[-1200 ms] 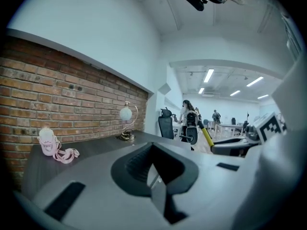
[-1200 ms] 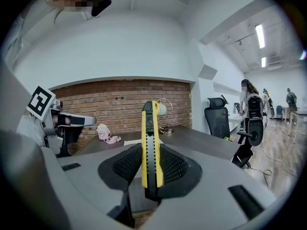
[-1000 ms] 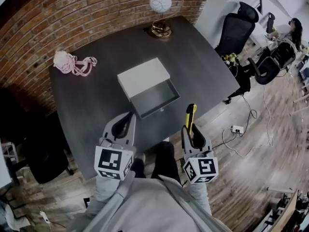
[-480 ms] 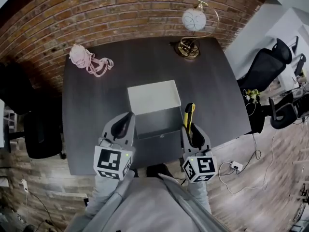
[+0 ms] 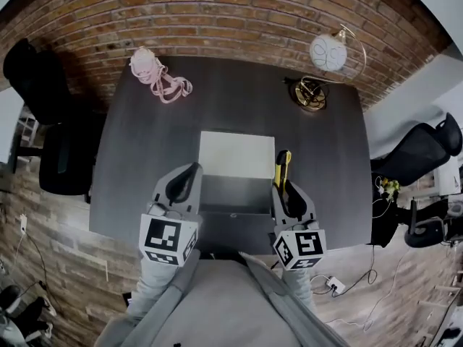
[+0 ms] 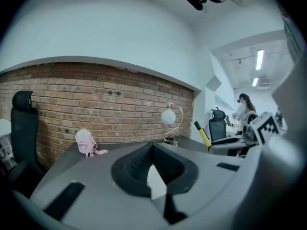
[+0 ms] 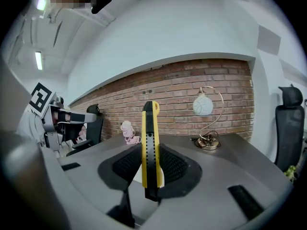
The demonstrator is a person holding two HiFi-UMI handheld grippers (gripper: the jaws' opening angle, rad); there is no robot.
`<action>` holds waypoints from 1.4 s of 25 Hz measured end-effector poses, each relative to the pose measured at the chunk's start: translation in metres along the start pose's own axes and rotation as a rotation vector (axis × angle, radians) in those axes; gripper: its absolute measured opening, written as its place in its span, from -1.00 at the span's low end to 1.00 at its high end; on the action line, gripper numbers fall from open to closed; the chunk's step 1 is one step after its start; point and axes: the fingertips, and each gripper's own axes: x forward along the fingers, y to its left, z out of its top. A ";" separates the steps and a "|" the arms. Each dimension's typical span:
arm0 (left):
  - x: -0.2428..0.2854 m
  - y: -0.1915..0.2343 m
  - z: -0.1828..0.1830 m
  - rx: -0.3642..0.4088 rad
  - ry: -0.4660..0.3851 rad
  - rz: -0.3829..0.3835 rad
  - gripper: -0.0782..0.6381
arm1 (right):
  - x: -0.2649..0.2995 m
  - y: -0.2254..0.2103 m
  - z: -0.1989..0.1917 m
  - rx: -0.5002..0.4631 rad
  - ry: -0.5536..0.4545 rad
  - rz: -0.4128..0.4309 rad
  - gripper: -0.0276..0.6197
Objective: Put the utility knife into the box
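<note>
Gripping utility knife: right gripper, jaws clamped on it, lower right.
Left gripper: jaws pressed together, empty, lower left.
Box: open, frame centre, on table.

The left claw is empty, its tips meeting. Far left on the tabletop lies a pink toy; a lamp stands far right.

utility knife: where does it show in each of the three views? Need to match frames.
Head view: the utility knife is right of centre, poking forward out of the right tool.
Left gripper view: mid-right, a slanted yellow bar.
Right gripper view: dead centre, upright between the jaws.
Shared landmark: the globe lamp, seen in all three views.
</note>
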 end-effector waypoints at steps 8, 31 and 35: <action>-0.005 0.013 -0.002 -0.017 0.017 0.092 -0.73 | 0.020 0.003 0.001 -0.021 0.024 0.099 -0.52; 0.004 0.033 -0.009 -0.040 0.021 0.084 -0.73 | 0.041 0.016 -0.003 -0.084 0.081 0.132 -0.52; 0.004 0.035 -0.013 -0.042 0.029 0.083 -0.73 | 0.045 0.018 -0.009 -0.108 0.109 0.157 -0.52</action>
